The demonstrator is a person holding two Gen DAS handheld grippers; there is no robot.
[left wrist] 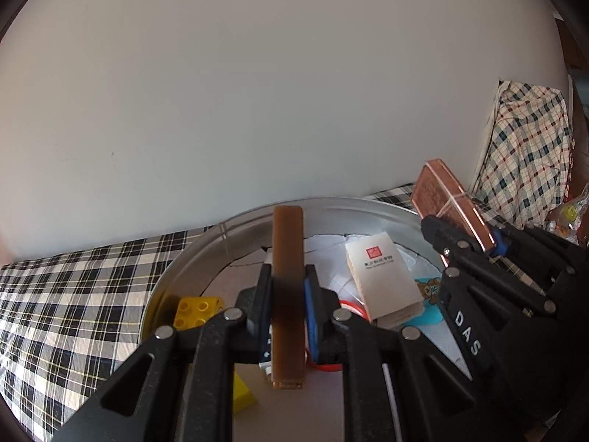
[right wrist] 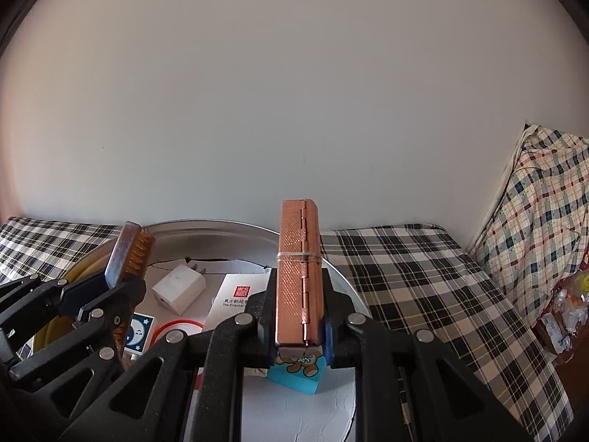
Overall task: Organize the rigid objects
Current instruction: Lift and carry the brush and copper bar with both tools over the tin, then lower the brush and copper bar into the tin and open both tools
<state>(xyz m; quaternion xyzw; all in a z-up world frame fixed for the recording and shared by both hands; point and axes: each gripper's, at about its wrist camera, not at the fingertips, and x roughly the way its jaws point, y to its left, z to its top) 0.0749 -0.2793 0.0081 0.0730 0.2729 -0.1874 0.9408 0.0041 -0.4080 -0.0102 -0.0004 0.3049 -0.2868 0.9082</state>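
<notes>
Left wrist view: the left hand-held gripper [left wrist: 288, 305] pinched an upright brown comb [left wrist: 288, 287] edge-on between its blue pads, above a round metal tray [left wrist: 206, 254]. The tray rested on a bed spread with a black-and-white plaid sheet [left wrist: 73, 280], backed by a plain pale wall [left wrist: 257, 92]. Inside the tray lay a yellow toy brick [left wrist: 197, 309], a white box with a red seal [left wrist: 383, 276] and a red ring [left wrist: 351, 307]. At right, the right hand-held gripper [left wrist: 467, 235] clamped a copper-coloured hinged case [left wrist: 447, 199].

Right wrist view: the copper case [right wrist: 298, 272], bound by a rubber band, stood upright in the closed grip of the right hand-held gripper [right wrist: 299, 316]. Below it sat a turquoise bear-printed block [right wrist: 296, 370]; a white charger plug [right wrist: 180, 289] lay farther in. A checked pillow [right wrist: 545, 213] leaned at the right.
</notes>
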